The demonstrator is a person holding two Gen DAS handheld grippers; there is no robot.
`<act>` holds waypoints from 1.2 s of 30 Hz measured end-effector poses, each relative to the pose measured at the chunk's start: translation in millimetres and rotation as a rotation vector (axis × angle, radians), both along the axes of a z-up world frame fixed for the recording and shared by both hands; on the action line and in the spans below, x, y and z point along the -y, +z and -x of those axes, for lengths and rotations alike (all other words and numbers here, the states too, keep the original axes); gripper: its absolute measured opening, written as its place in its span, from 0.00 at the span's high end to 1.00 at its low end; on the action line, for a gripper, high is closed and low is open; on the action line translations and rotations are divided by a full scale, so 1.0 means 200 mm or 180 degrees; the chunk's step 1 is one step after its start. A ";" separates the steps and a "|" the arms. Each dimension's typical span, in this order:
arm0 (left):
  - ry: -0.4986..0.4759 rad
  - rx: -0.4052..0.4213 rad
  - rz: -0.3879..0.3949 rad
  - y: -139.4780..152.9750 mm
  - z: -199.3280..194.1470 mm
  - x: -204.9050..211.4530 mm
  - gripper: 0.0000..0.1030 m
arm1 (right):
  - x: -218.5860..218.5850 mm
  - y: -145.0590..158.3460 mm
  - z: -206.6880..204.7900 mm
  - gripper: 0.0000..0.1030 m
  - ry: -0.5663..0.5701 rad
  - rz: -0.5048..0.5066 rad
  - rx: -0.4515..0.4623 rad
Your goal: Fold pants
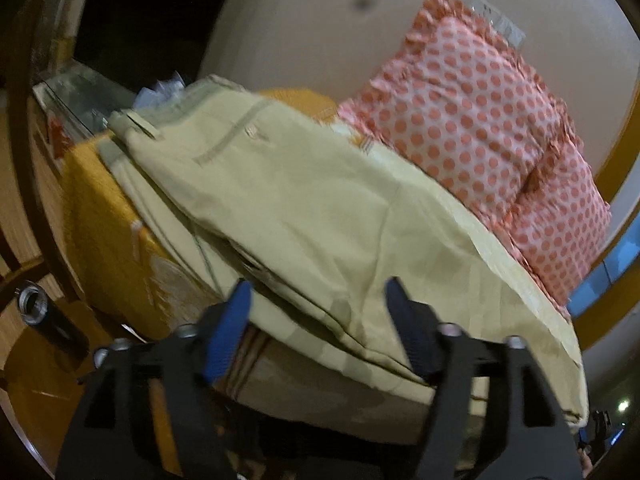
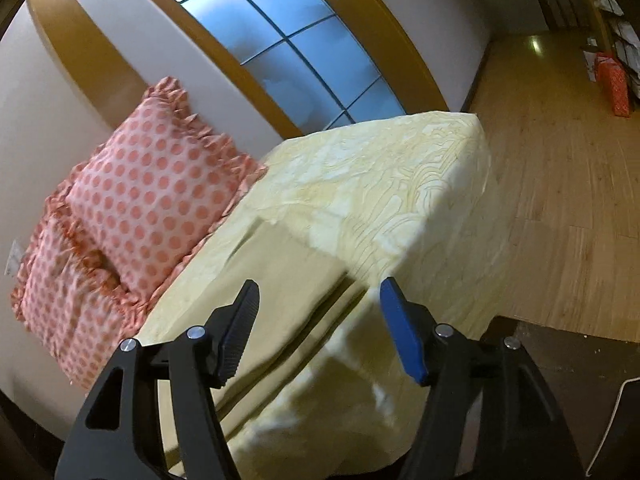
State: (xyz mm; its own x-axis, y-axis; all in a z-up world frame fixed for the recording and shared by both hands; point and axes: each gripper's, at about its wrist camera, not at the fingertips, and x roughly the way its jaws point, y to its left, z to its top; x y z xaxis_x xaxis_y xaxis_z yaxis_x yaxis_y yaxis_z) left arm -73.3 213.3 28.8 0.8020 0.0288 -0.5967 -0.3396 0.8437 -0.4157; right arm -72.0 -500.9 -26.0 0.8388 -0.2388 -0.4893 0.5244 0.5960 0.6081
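Beige pants (image 1: 288, 200) lie flat on the bed, waistband and back pocket at the far left in the left wrist view. The leg ends (image 2: 280, 280) show in the right wrist view, folded lengthwise with the edges stacked. My left gripper (image 1: 318, 312) is open and empty, just in front of the pants' near edge. My right gripper (image 2: 316, 312) is open and empty, above the leg ends near the bed's side.
Two pink polka-dot pillows (image 2: 132, 208) lean against the wall behind the pants. The bed has a pale yellow patterned cover (image 2: 400, 184) and an orange sheet (image 1: 100, 216) at the head end. Wooden floor (image 2: 560, 200) lies beyond the foot of the bed.
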 end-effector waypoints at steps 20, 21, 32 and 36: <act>0.0217 0.0101 -0.0092 -0.01 0.02 -0.04 0.23 | -0.10 -0.04 -0.11 0.49 -0.0025 0.0981 -0.0197; 0.0213 0.0113 -0.0097 -0.01 0.02 -0.04 0.23 | -0.10 -0.04 -0.10 0.49 -0.0035 0.0991 -0.0186; 0.0147 0.0190 -0.0203 0.00 0.00 0.00 0.22 | -0.22 -0.06 -0.18 0.93 0.0528 0.1039 0.0006; 0.0237 0.0272 -0.0153 0.00 0.03 -0.04 0.14 | -0.33 0.13 -0.29 0.93 0.0871 0.1118 0.0286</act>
